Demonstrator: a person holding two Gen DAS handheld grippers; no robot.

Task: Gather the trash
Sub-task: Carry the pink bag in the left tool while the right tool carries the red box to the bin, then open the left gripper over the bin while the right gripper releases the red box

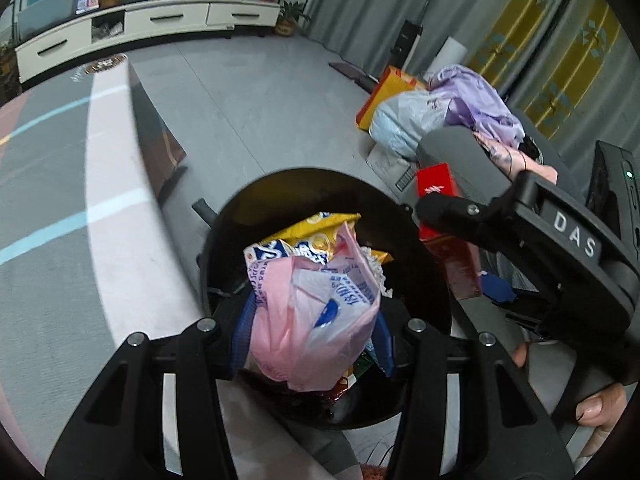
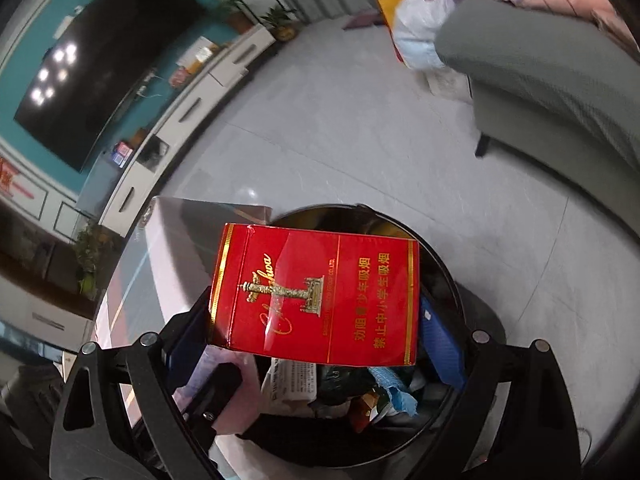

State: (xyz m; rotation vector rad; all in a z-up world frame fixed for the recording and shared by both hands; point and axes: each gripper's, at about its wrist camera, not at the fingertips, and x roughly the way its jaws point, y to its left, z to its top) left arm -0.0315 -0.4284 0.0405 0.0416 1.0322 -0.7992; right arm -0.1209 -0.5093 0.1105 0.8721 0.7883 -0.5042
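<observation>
Grey tiled floor [image 1: 256, 92] of a living room, with a white TV cabinet [image 1: 148, 26] along the far wall and a grey sofa [image 2: 560, 92] well apart from the jaws, forms the setting; a black round trash bin [image 1: 224, 248] stands just beside a glossy low worktop [image 1: 116, 184]. Left gripper [image 1: 310, 320]: jaws closed on a pink plastic bag [image 1: 316, 320], bunched together with a yellow snack wrapper [image 1: 320, 232] that projects beyond the jaw tips, both held over the bin mouth. Right gripper [image 2: 316, 344]: jaws clamped on a red cigarette carton [image 2: 316, 300], its printed face turned to the camera and its far end reaching past the tips, directly above the bin [image 2: 448, 264], where crumpled paper and wrappers [image 2: 360, 388] already lie. Judged step: release of both loads into the bin. For a clean drop, each gripper should be centred over the opening, clear of the rim and of the other, and the carton tipped end-down before the jaws part, since it spans much of the mouth; the light bag may cling to a pad and need a slight shake. Not resolved: the bin floor and its fill depth, hidden by the held items; the right jaws' contact on the carton's underside; whether the wrapper is itself pinched or only carried by the bag; the blurred bundle on the sofa.
</observation>
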